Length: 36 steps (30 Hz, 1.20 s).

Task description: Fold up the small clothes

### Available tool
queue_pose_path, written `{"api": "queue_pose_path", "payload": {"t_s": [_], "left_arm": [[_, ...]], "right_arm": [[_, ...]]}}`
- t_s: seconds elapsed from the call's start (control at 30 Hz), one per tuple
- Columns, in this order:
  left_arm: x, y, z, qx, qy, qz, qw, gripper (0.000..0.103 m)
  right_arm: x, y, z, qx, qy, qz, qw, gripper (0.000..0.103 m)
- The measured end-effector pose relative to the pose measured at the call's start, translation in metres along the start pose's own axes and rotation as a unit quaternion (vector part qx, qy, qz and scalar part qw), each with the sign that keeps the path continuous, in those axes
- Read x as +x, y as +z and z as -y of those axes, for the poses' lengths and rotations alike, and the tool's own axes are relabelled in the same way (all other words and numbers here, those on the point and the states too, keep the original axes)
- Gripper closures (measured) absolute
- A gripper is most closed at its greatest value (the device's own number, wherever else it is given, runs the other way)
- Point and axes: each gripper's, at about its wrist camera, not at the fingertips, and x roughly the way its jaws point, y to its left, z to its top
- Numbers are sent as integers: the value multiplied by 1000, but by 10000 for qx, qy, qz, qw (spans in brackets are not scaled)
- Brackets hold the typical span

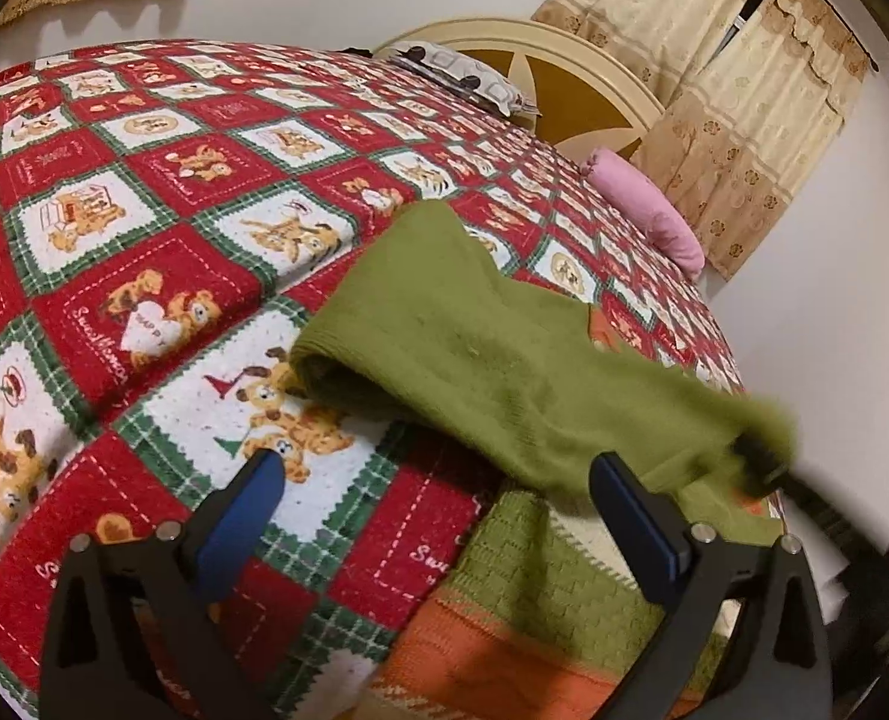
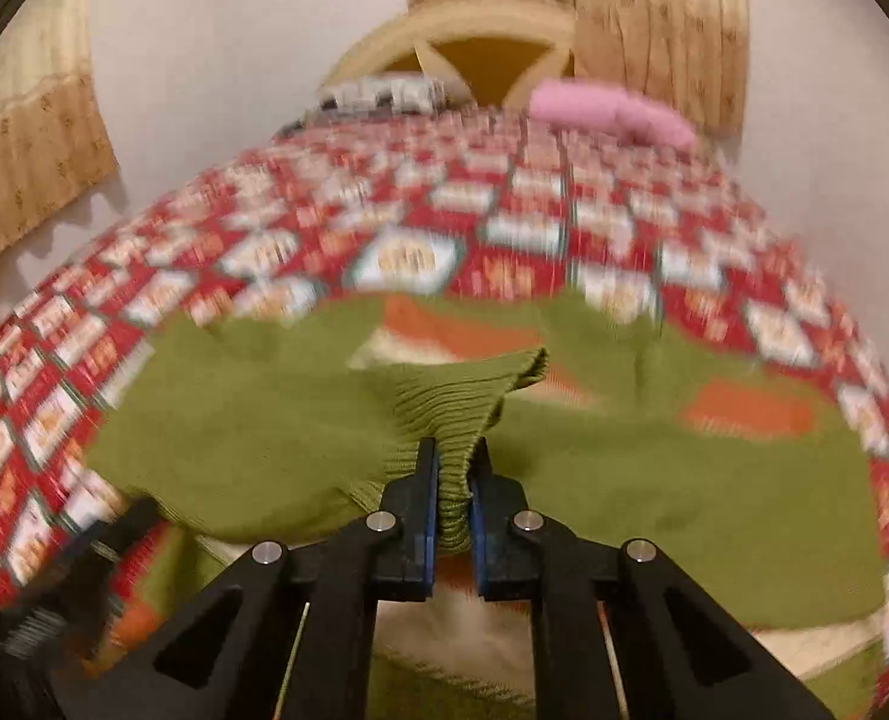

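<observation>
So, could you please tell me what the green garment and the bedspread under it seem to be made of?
The green garment looks like a soft, matte knit: ribbing shows at the cuff pinched by the right gripper, probably wool or acrylic. The bedspread looks like printed woven cotton, perhaps quilted, judging by its flat matte teddy-bear squares and stitch lines.

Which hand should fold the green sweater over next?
Probably the right: its tongs already pinch the green sweater's ribbed edge. The left tongs hang open, holding nothing.
</observation>
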Motion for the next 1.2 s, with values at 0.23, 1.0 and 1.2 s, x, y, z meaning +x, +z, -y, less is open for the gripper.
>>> {"api": "queue_pose_path", "payload": {"t_s": [0.23,1.0,1.2], "left_arm": [[0,0,1,78,103,-30,9999,0],[6,-1,9,244,320,-103,9991,0],[4,3,24,641,487,-351,9961,0]], "right_arm": [[-83,63,21,66,-39,1100,9939,95],[-22,-77,202,1034,-1286,-841,9827,81],[-91,-85,221,913,-2389,-386,9660,70]]}}
